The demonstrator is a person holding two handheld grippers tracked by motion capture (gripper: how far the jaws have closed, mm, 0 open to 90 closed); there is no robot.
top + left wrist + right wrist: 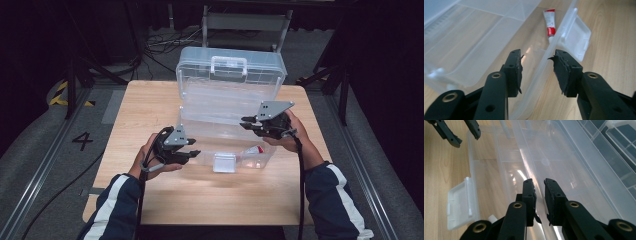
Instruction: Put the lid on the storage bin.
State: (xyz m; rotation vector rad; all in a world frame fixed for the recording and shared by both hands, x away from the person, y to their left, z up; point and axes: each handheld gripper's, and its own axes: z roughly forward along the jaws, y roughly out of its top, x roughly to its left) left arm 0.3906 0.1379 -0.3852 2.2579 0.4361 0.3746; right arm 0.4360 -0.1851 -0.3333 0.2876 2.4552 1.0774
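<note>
Red-and-white tube (550, 24) flat in clear box (200, 135), nozzle toward front wall

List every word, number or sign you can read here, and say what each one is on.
"4": painted in black on the grey floor left of the table.
Red and white tube in the clear plastic box: its print is too small and blurred to read.
Nothing else bears readable text.

The red-and-white tube (550, 24) — its lettering too small to read — lies behind the clear box's (486, 37) hazy wall.
</note>
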